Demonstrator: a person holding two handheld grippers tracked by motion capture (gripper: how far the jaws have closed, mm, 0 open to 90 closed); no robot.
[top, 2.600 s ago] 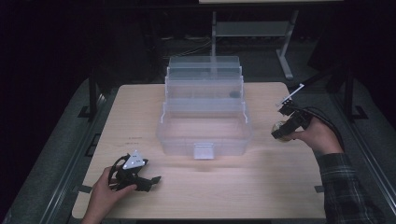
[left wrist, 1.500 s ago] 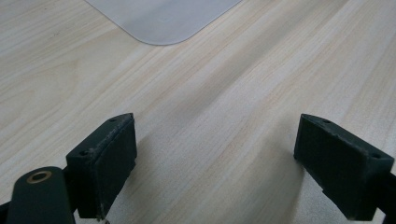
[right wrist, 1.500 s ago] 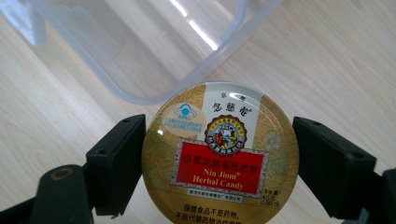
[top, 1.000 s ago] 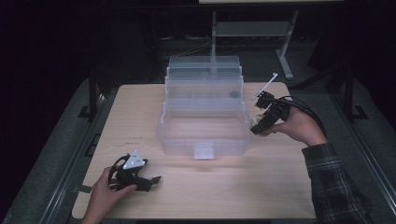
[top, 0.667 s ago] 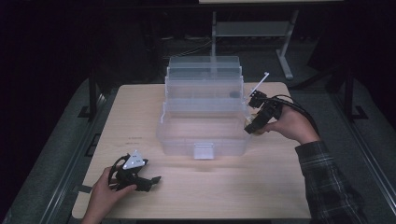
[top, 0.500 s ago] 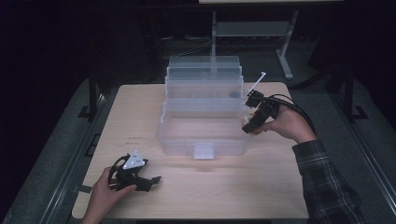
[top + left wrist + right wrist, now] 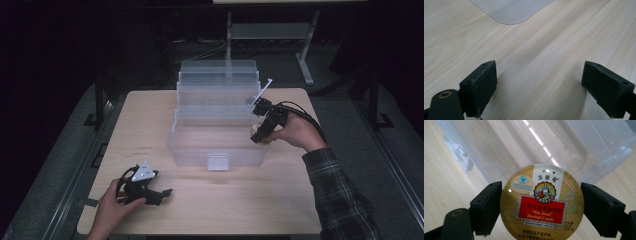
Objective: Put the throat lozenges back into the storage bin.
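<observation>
A round gold candy tin (image 7: 541, 202) with a red label sits between the black jaws of my right gripper (image 7: 541, 210), which is shut on it. In the high view the right gripper (image 7: 257, 135) hovers at the right rim of the clear plastic tiered box (image 7: 216, 120), with the tin (image 7: 255, 129) over the box's lower compartment edge. The box's clear wall (image 7: 499, 147) fills the background of the right gripper view. My left gripper (image 7: 161, 192) rests at the near left of the table, open, with bare wood between its pads (image 7: 480, 85).
The wooden table (image 7: 150, 125) carries the box at its centre. A corner of the box's clear base (image 7: 511, 10) lies ahead of the left gripper. A metal stand (image 7: 305, 60) is behind the table in the dark.
My right hand has carried the tin leftward from the table's right side to the box's right rim. The left hand has stayed put.
</observation>
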